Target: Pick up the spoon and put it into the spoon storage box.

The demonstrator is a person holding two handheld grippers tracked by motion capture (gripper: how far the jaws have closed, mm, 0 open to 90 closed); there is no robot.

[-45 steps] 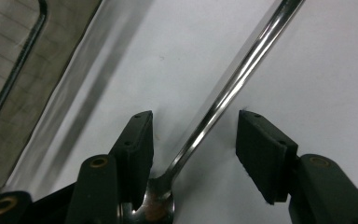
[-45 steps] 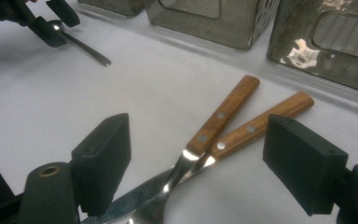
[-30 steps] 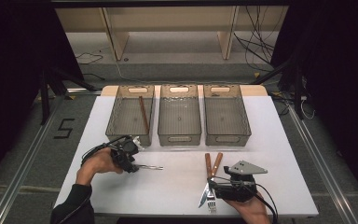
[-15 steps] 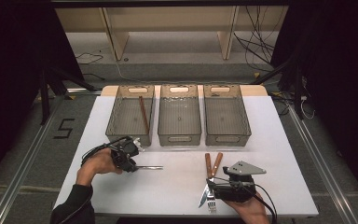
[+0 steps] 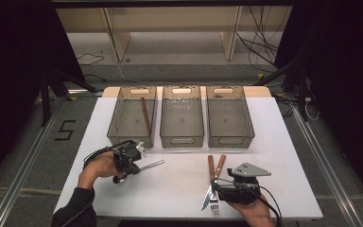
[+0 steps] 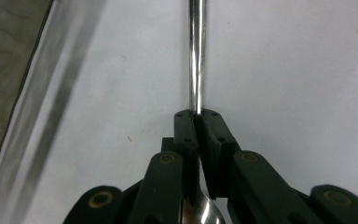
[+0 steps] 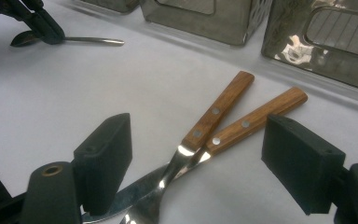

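Note:
My left gripper (image 5: 131, 168) lies low on the white table (image 5: 179, 189) at the front left. Its jaws have just been closing and now pinch the neck of a steel spoon (image 5: 151, 165). In the left gripper view the pads (image 6: 186, 135) press on the spoon (image 6: 196, 56), whose handle runs straight ahead from my left gripper (image 6: 196, 116). My right gripper (image 5: 216, 188) is at the front right, open. Its pads (image 7: 105, 158) stand wide on either side of a crossed knife and fork (image 7: 223, 116) with wooden handles (image 5: 216, 166), and do not touch them.
Three clear bins (image 5: 182, 139) stand in a row at the back of the table. The left bin (image 5: 125, 127) holds a brown-handled utensil (image 5: 145, 116). The table's front edge lies just behind both hands. The right gripper view shows the spoon and left gripper (image 7: 51, 33) far off.
The left jaws have drawn together on the spoon's neck. Both hands and the knife and fork stay where they were.

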